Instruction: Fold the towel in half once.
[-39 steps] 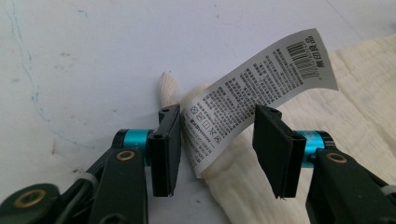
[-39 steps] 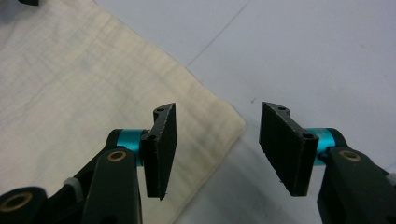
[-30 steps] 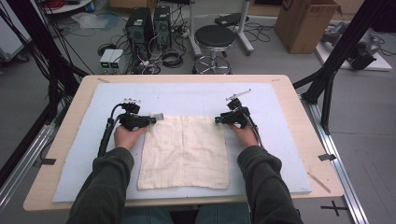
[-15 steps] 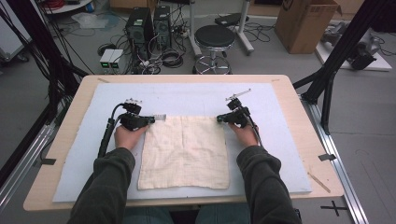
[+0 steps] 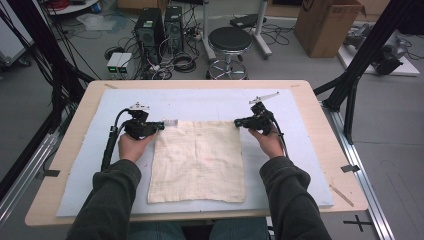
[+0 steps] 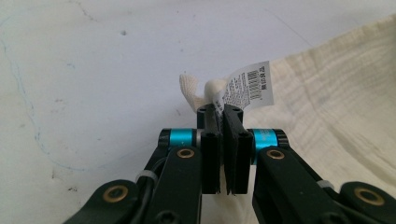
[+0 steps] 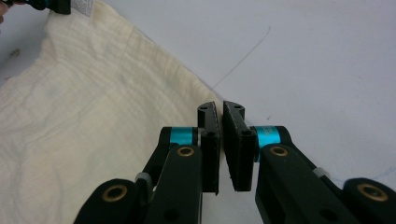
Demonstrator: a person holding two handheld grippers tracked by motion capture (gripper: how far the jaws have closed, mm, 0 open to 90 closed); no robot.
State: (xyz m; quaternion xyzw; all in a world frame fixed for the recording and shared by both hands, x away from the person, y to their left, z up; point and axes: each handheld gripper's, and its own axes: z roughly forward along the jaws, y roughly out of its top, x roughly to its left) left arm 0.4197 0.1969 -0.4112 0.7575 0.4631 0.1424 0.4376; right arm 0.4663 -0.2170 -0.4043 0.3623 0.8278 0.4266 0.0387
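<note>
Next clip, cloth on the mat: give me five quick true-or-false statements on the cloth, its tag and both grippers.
1. The left gripper is shut on the cream cloth corner. True.
2. The barcode tag sits at the right gripper's corner. False: it is at the left gripper's.
3. The cloth is folded in half. False: it lies spread flat.
4. The right gripper is at the cloth's edge. True.
5. The cloth lies on bare wood. False: on a pale blue mat.

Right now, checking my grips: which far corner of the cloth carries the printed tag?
The far-left corner of the cloth, pinched by the left gripper; its white barcode tag sticks out there.
</note>
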